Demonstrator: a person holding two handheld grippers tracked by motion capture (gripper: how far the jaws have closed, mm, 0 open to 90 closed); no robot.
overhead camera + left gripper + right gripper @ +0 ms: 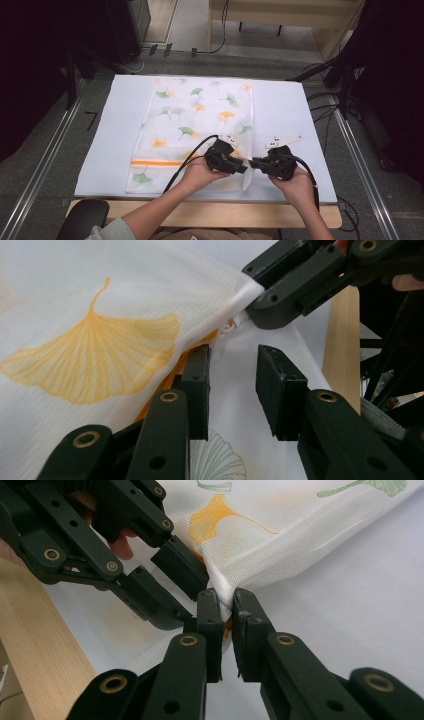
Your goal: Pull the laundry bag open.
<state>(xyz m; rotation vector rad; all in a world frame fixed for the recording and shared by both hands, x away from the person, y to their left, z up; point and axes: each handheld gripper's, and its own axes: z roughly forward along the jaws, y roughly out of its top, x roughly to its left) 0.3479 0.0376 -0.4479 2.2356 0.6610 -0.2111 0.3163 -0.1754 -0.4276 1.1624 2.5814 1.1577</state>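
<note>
So there's a white mesh bag with ginkgo leaves printed on it lying flat on the white table mat, its near end by the person's edge. Both hands are down at its near right corner. The right gripper has its jaws pinched narrow on a bunched-up bit of the bag's corner, with fabric squeezed right between the pads and pulled up off the mat a little. The left gripper sits just left of it, jaws partway apart, and the mesh lies between and under them without the pads pressing on it. A small white zipper pull pokes out just beyond the left jaws, right against the right gripper's tip.
</note>
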